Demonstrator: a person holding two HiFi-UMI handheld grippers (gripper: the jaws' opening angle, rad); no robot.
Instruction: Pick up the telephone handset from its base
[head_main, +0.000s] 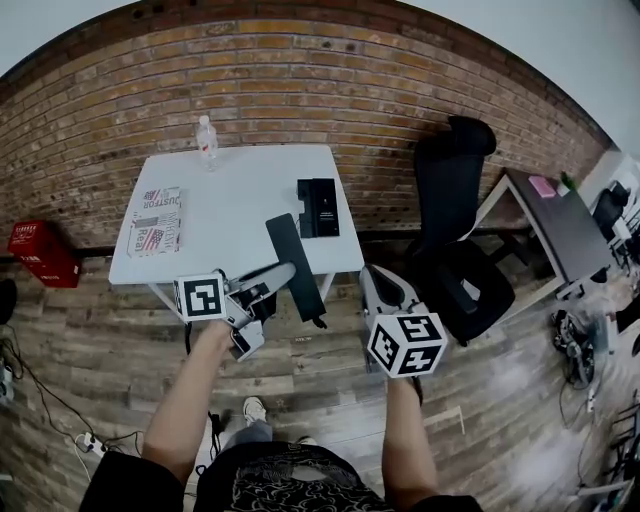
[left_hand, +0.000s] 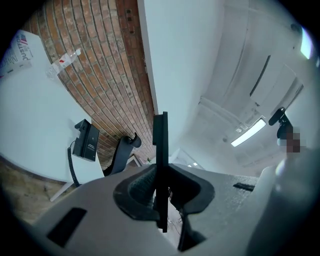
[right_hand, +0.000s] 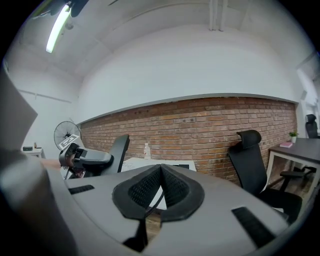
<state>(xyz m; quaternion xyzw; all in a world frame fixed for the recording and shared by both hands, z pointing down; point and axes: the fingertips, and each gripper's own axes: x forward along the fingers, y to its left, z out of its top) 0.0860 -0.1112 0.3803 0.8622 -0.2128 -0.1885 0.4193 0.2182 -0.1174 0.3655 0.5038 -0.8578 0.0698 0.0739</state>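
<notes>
The black telephone handset (head_main: 291, 250) is off its base and hangs over the table's front edge, with my left gripper (head_main: 272, 280) shut on its lower half. In the left gripper view the handset (left_hand: 160, 145) stands edge-on between the pads, clamped by my left gripper (left_hand: 161, 176). The black base (head_main: 318, 207) lies on the white table (head_main: 230, 200) at the right; it also shows as the base (left_hand: 86, 141) with its coiled cord (left_hand: 71, 165). My right gripper (head_main: 378, 283) hovers off the table's right corner, and my right gripper (right_hand: 161, 172) is shut on nothing.
A water bottle (head_main: 207, 141) stands at the table's back edge and a newspaper (head_main: 157, 220) lies at its left. A black office chair (head_main: 452, 230) sits right of the table, with a dark desk (head_main: 555, 220) beyond. A red box (head_main: 42, 253) stands by the brick wall.
</notes>
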